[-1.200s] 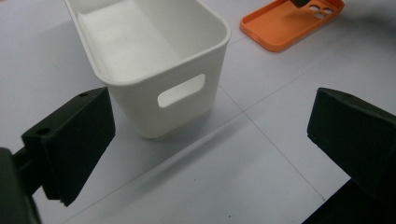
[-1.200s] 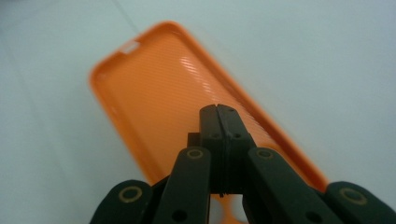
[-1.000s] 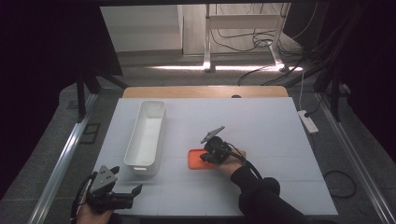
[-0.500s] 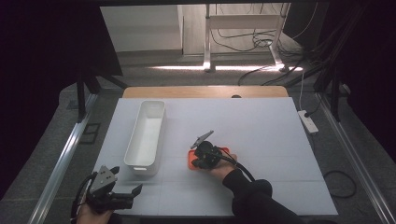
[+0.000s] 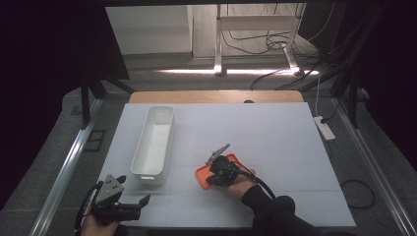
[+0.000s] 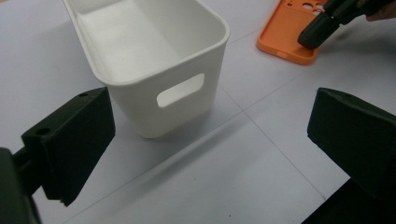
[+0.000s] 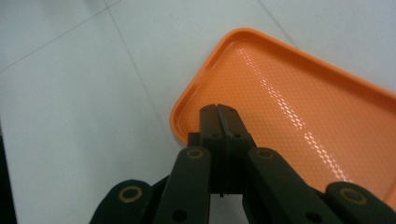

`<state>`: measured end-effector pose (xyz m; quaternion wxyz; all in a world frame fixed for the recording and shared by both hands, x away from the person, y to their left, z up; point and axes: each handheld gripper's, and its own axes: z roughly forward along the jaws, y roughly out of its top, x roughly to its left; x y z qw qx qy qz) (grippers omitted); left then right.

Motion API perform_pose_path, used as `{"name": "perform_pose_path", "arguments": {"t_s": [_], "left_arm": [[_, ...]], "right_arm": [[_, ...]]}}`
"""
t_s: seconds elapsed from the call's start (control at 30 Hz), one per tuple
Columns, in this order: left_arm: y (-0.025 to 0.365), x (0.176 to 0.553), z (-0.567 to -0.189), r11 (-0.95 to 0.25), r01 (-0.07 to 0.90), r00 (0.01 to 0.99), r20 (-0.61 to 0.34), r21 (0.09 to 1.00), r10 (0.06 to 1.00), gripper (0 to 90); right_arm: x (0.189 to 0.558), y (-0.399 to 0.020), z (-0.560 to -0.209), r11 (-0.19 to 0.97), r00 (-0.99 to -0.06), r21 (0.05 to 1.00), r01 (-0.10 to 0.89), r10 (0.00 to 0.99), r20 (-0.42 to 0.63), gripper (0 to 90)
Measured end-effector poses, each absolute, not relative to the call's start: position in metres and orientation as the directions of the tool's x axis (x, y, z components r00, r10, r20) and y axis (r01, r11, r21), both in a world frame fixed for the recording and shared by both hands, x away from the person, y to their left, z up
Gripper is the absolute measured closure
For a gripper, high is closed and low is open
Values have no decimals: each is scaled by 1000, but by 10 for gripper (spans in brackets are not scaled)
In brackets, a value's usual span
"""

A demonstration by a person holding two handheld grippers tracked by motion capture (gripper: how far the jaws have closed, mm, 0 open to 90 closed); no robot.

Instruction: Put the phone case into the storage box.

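While the right gripper [image 7: 217, 110] hovers over the near corner of the orange phone case [image 7: 299, 112], its jaws are seen pressed together with nothing between them, so no hold has been taken. The case lies flat and hollow side up on the white table [image 5: 275, 132], just right of the near end of the white storage bin [image 5: 153, 145] and apart from it; in the left gripper view its camera cut-outs can be made out at the far end [image 6: 289, 32].

For the pick-up to go well, the jaws would first need to be parted, since a flat case cannot be seized from above with closed tips. One jaw is best lowered inside the raised rim and the other outside it, so that the thin wall is pinched at a long side or corner. The soft rim is likely to flex, so a deep, square bite is advised over a tip hold. A slight tilt of the gripper would help the outer jaw slide under the edge.

The left gripper [image 5: 142, 204] is held low at the near left table edge, jaws spread wide and empty, facing the bin's handle slot [image 6: 180, 89].
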<state>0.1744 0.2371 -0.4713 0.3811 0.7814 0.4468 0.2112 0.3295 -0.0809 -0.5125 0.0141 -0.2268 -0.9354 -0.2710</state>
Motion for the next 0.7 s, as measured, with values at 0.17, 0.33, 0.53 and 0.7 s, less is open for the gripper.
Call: {"name": "perform_pose_path", "arguments": {"t_s": [0.17, 0.33, 0.53, 0.7], "left_arm": [[237, 174, -471, -310, 538, 510, -10, 784, 860, 19], [237, 175, -471, -309, 539, 509, -11, 783, 860, 19], [237, 175, -471, -306, 540, 508, -14, 784, 861, 19], [237, 175, -471, -307, 540, 508, -13, 783, 861, 19]], "right_arm": [[323, -88, -512, 757, -897, 490, 432, 415, 151, 892], [318, -98, -511, 760, -893, 476, 442, 422, 156, 892], [315, -113, -509, 765, -888, 461, 451, 435, 146, 892], [315, -127, -507, 763, -880, 449, 464, 456, 135, 892]]}}
